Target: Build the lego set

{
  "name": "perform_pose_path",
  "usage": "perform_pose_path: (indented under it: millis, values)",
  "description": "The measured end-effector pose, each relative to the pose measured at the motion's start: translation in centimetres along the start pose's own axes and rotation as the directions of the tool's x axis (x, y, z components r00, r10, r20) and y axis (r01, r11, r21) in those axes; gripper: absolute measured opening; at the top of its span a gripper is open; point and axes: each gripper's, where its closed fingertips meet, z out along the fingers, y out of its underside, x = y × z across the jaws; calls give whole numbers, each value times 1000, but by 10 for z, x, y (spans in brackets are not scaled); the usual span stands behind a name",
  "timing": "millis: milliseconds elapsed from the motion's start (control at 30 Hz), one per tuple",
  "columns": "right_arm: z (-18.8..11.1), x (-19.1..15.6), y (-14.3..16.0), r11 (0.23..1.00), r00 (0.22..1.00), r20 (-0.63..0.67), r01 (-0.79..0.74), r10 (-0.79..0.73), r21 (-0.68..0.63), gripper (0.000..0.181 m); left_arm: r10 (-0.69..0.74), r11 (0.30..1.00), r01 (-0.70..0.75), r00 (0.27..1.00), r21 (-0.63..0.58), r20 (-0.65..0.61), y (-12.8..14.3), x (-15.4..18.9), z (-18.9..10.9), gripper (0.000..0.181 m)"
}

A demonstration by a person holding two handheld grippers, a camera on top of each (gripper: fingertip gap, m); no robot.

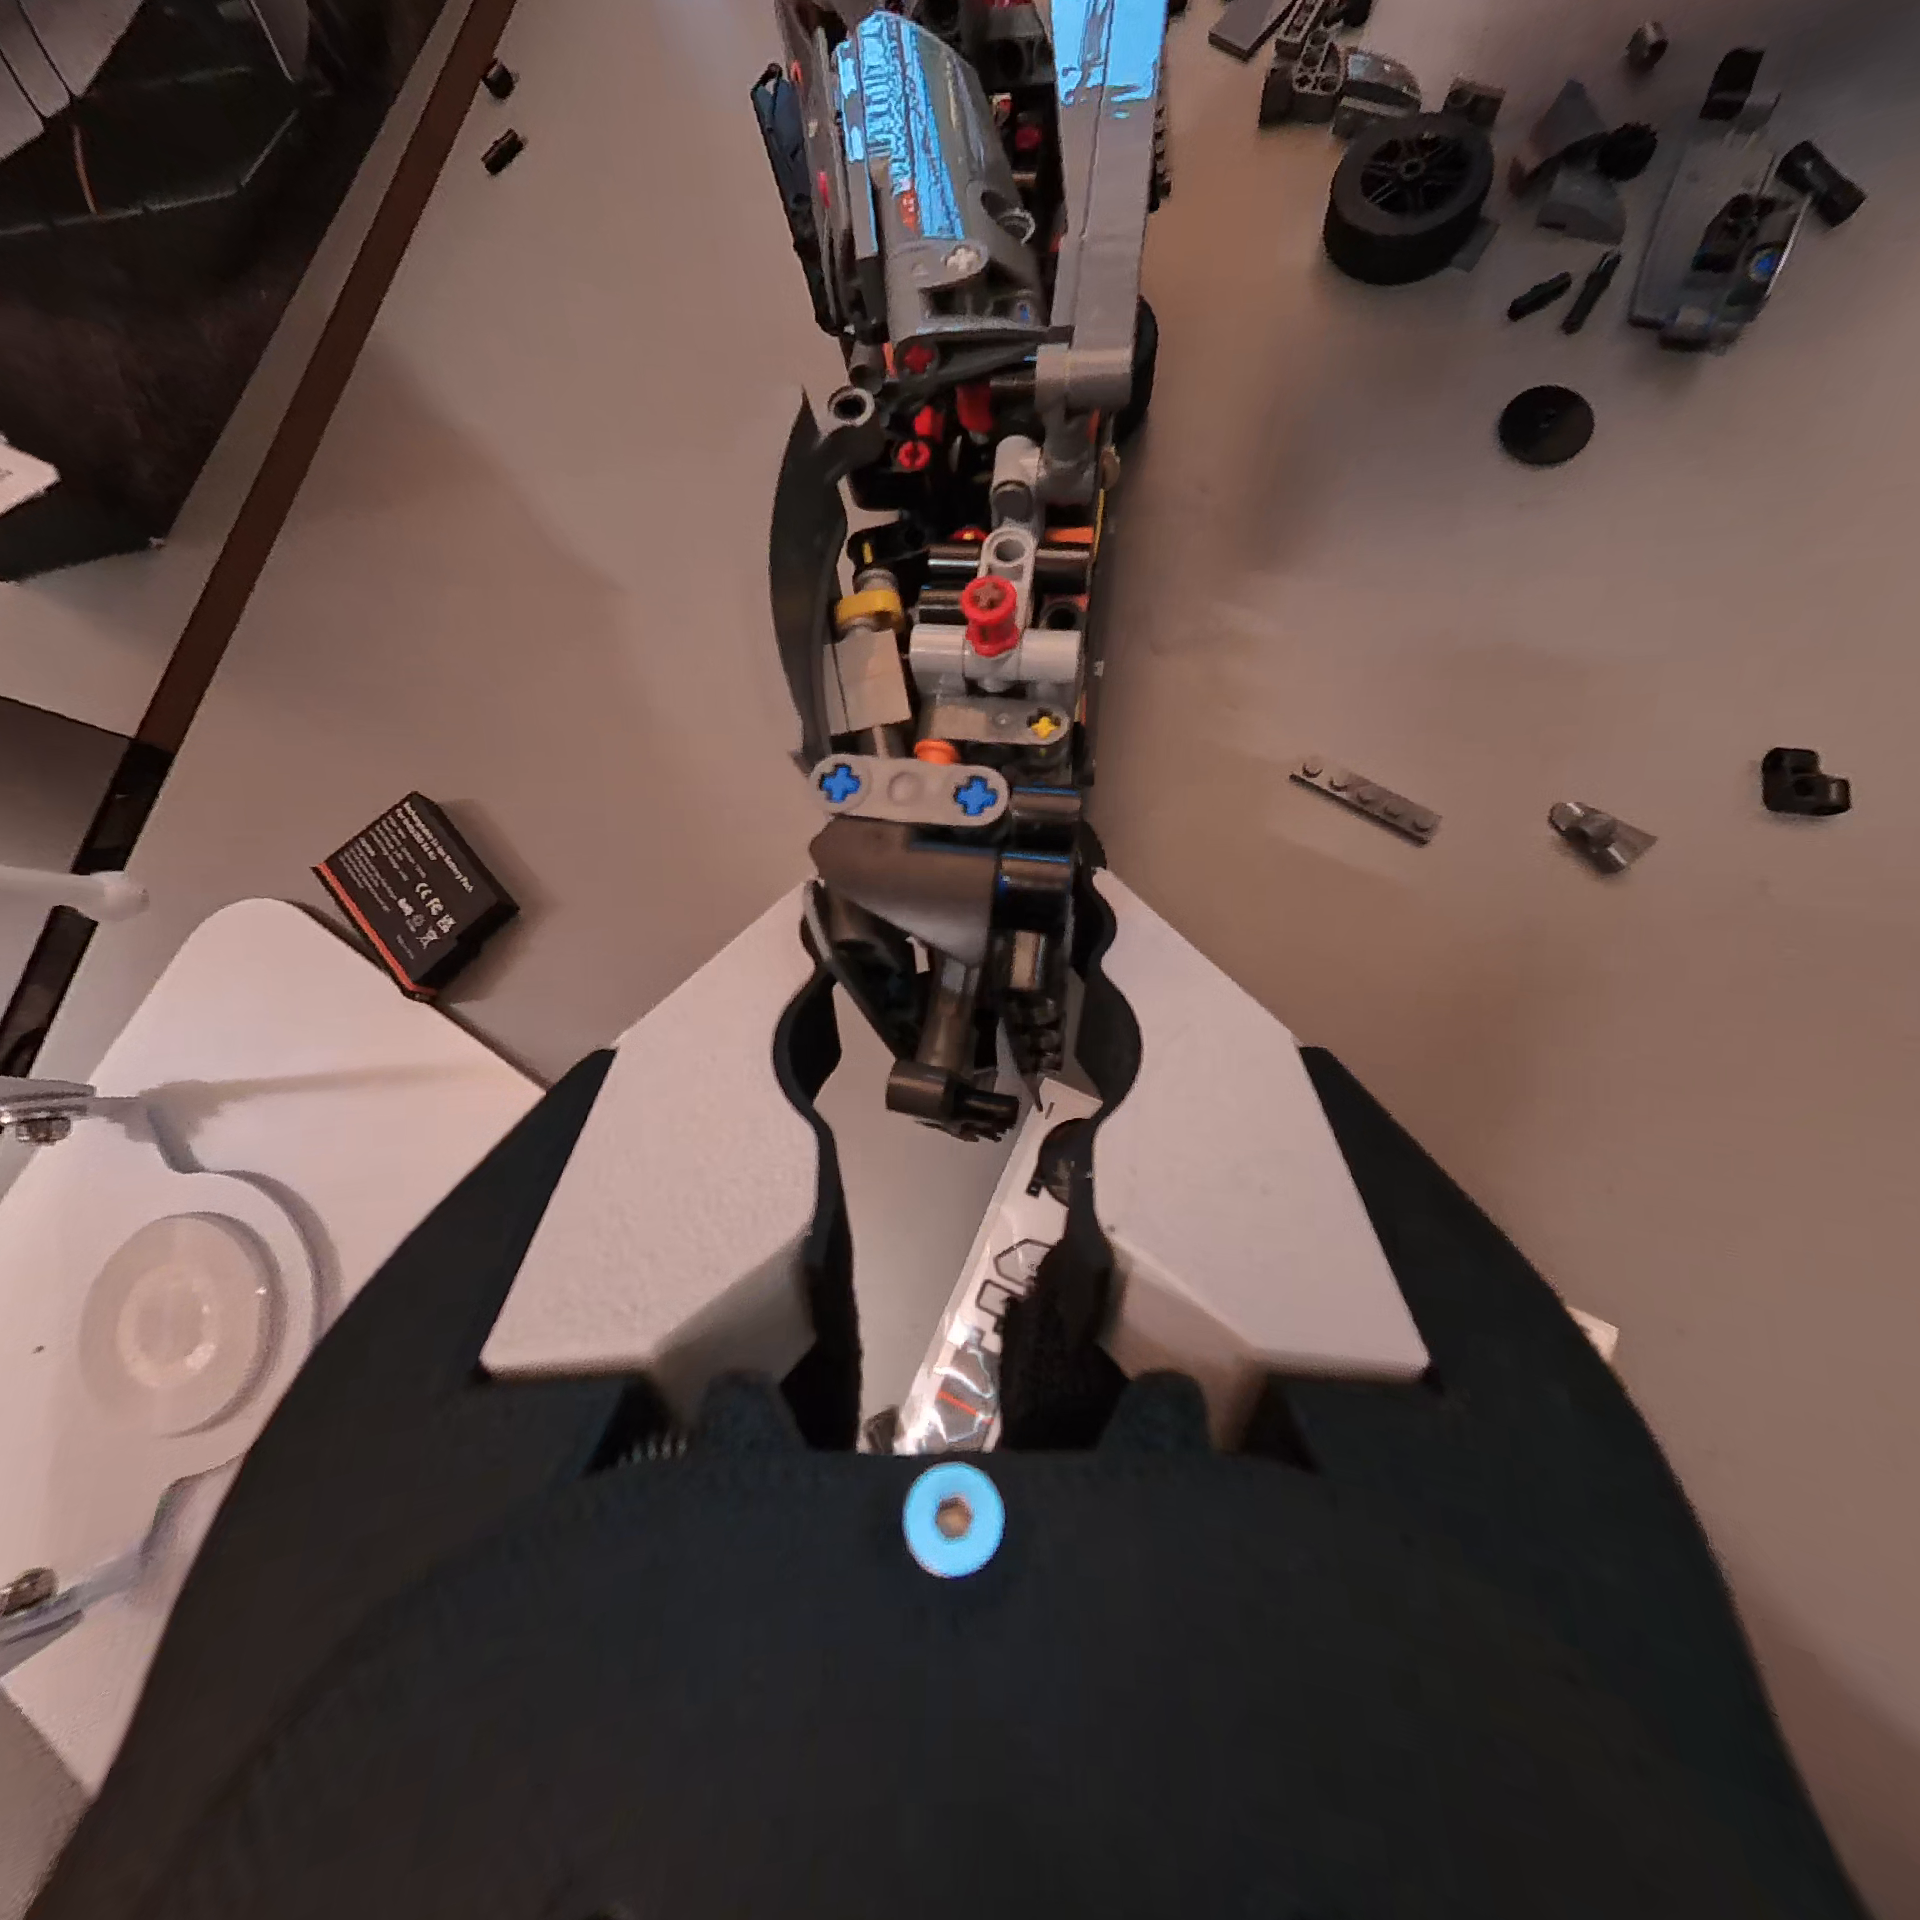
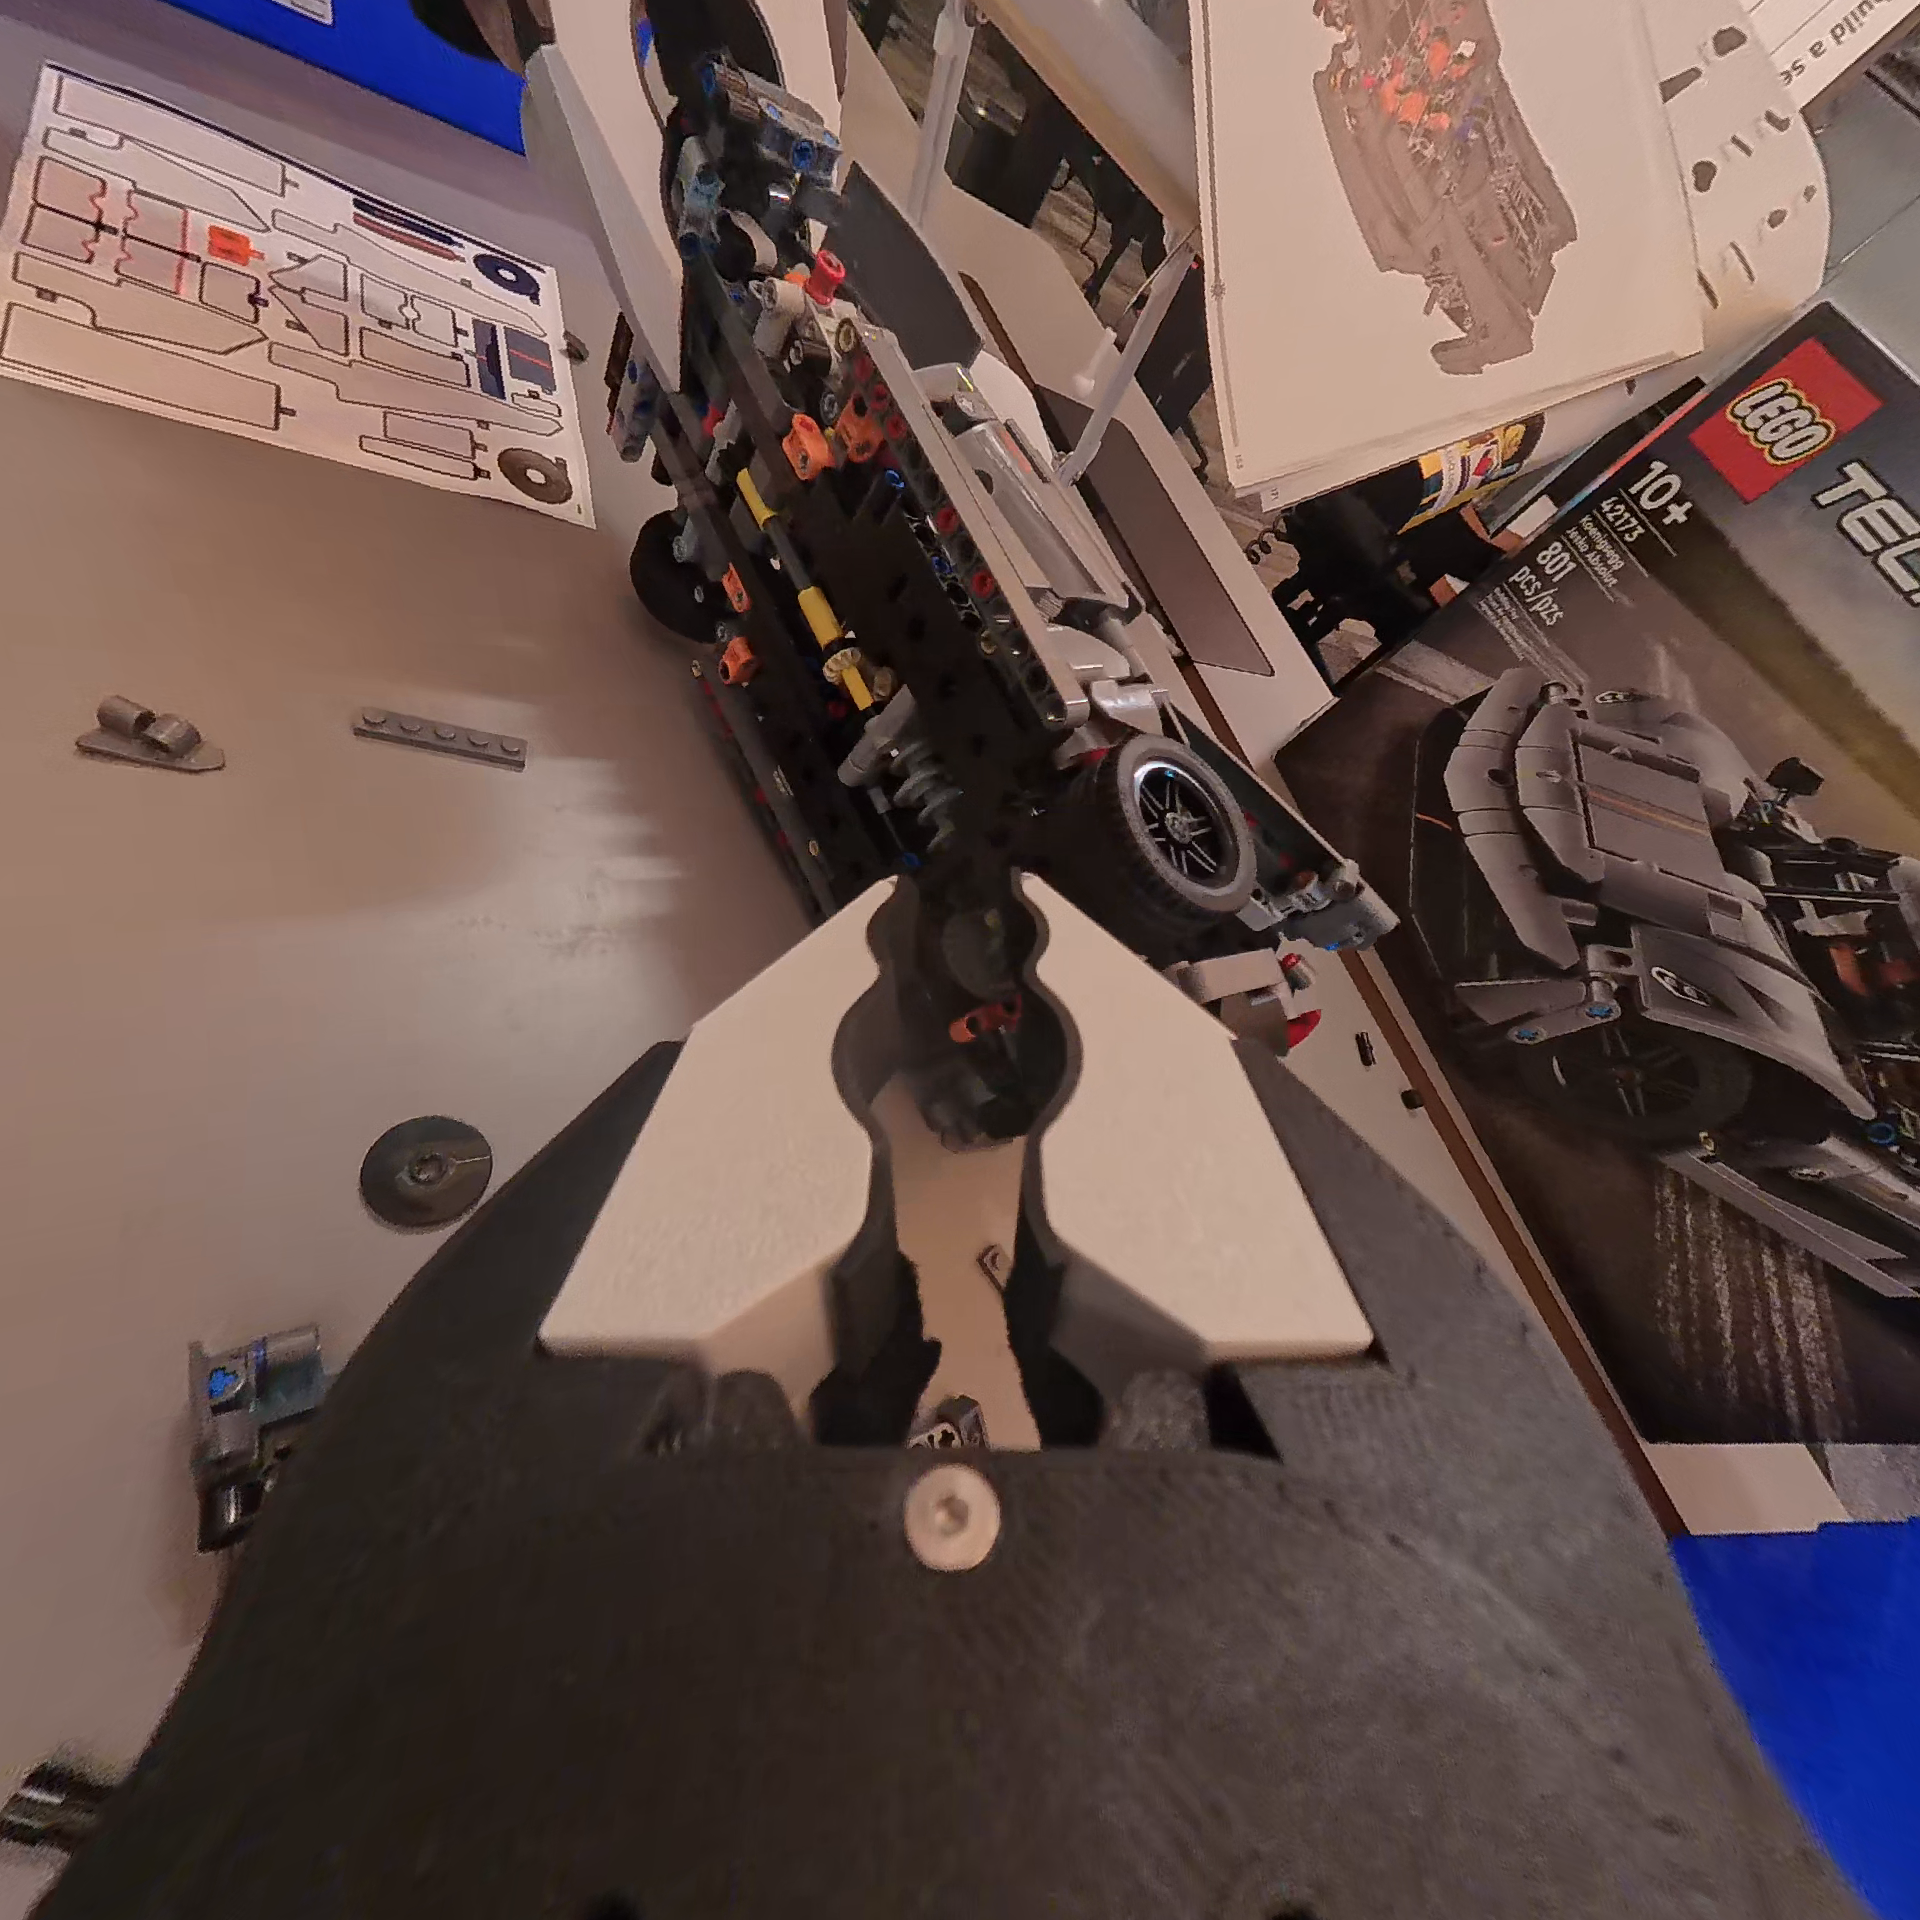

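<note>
A pale tabletop [image 1: 1351, 1039] carries loose grey parts at the upper right. The lego car [image 1: 966, 582] runs up the frame's centre, one end clamped in the left gripper [image 1: 961, 935], the other in the right gripper [image 2: 961, 966], both narrowed onto it.

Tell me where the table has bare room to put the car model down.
Bare table lies between the sticker sheet, the grey strip plate and the black disc. Crowded: the loose-parts pile around the spare wheel.
</note>
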Motion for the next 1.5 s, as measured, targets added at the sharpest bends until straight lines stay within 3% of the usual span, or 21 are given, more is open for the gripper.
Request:
perform_pose_path:
  millis: [333, 1100, 1400, 1500]
  values:
    - [2, -2, 0, 1000, 1000, 10, -2, 2, -7, 15, -96, 994, 99, 993, 38, -65, -1, -1, 3, 39]
    - [-2, 3, -4, 1000, 1000, -7, -16, 16, 20, 16, 3, 999, -3, 1000, -32, -3, 8, -1, 19, 42]
    - [-4, 4, -6, 999, 1000, -11, -18, 18, 28, 17, 87, 994, -84, 996, -65, 36, 7, 2, 27, 77]
    - [-5, 4, -6, 999, 1000, -12, -17, 18, 29, 16, 134, 990, -128, 984, -60, 116, -2, -3, 28, 89]
